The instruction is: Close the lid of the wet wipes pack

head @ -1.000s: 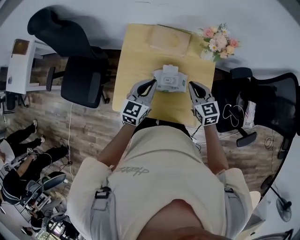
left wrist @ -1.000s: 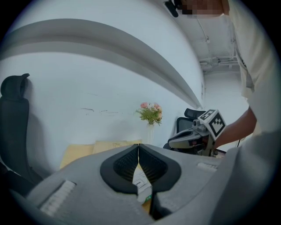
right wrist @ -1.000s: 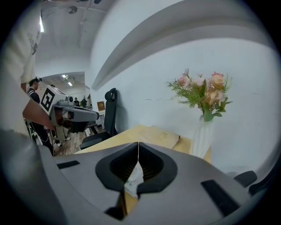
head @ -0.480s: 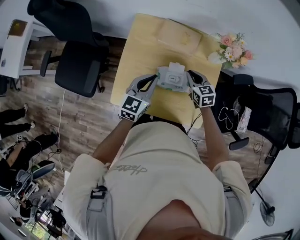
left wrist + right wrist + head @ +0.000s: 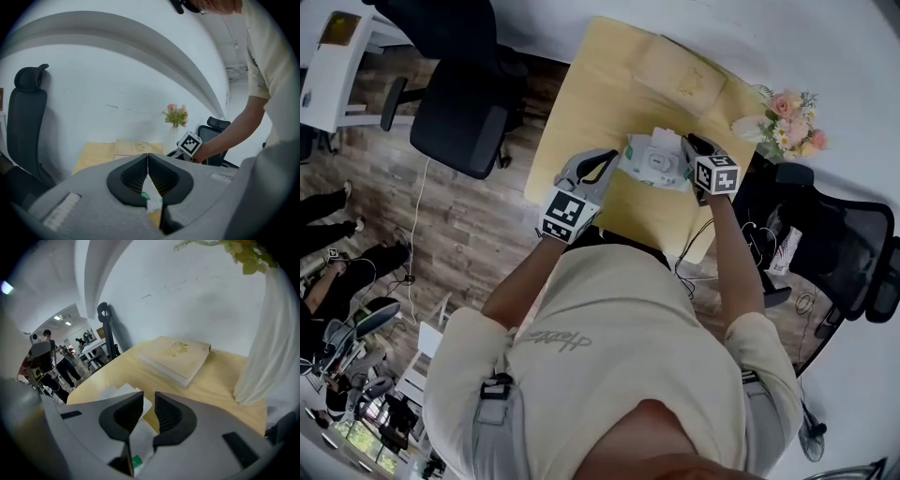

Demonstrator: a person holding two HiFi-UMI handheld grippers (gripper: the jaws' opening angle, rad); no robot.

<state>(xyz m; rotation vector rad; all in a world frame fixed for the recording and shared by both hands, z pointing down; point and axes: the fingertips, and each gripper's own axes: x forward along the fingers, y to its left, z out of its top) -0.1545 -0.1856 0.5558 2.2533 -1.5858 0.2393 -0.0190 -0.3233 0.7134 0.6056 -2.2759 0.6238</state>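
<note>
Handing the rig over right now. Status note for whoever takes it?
Left gripper: jaws together, nothing between them, beside the wet wipes pack's left end.
Right gripper: jaws slightly apart, empty, over the pack's right side.
The pack lies on the table; its lid looks raised.
Done: both grippers at the pack.
Left: press the lid shut.

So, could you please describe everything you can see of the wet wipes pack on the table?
The wet wipes pack is a soft-looking, flattish white packet with small green marks. It lies flat on the yellow wooden table, near the person's edge. A white flap stands up at its far side, so the lid looks open. The left gripper is at its left end and the right gripper at its right end; whether they touch it cannot be told.
</note>
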